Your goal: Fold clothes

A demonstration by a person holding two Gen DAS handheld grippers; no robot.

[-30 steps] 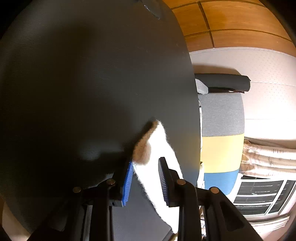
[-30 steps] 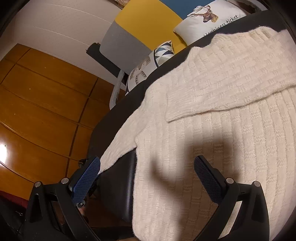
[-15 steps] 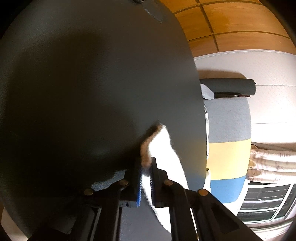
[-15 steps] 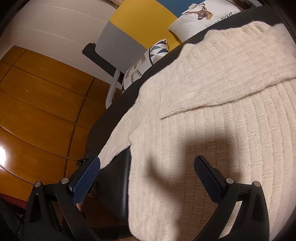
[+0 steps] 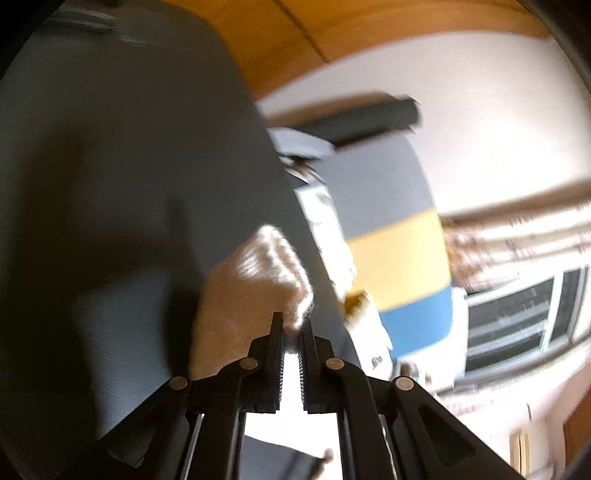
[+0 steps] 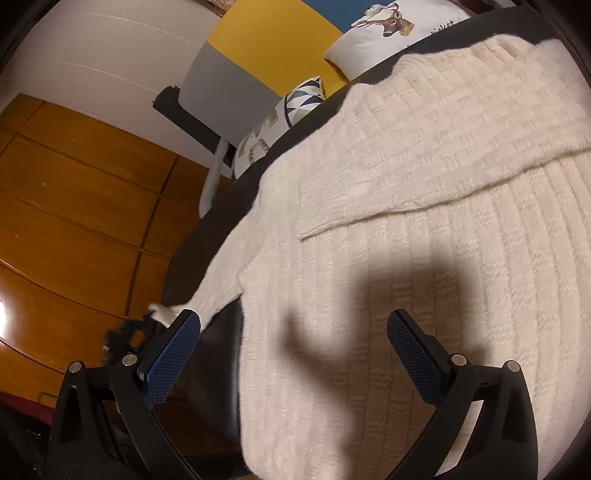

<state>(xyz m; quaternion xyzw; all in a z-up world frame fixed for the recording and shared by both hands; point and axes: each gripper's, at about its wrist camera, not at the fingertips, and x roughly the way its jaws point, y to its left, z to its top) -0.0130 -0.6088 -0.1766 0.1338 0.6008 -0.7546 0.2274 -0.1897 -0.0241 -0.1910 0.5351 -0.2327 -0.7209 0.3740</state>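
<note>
**Mia:** What do the left tongs [image 5: 291,334] have?

**Ben:** They are pinched tight on the end of a sleeve [image 5: 271,275] of the cream sweater [image 6: 424,266]. The sleeve end sticks up past the tips. That picture is all smeary, so I can't see the knit well.

**Mia:** Where is the sweater?

**Ben:** It lies spread out on the dark worktop [image 6: 207,236]. One sleeve is folded across the body. The other sleeve runs off to the left edge of the worktop, and its tip is half hidden behind a blue pad of the right tongs [image 6: 291,354].

**Mia:** Are the right tongs holding anything?

**Ben:** No. They are wide open above the sweater's body, and nothing is between the pads. A dark shadow falls on the knit there.

**Mia:** What is cut off?

**Ben:** The sweater's right side and bottom run out of the picture. Behind the worktop are a grey, yellow and blue chair back [image 6: 236,62] and a deer pillow [image 6: 384,33], but the worktop edge hides their lower parts.
</note>
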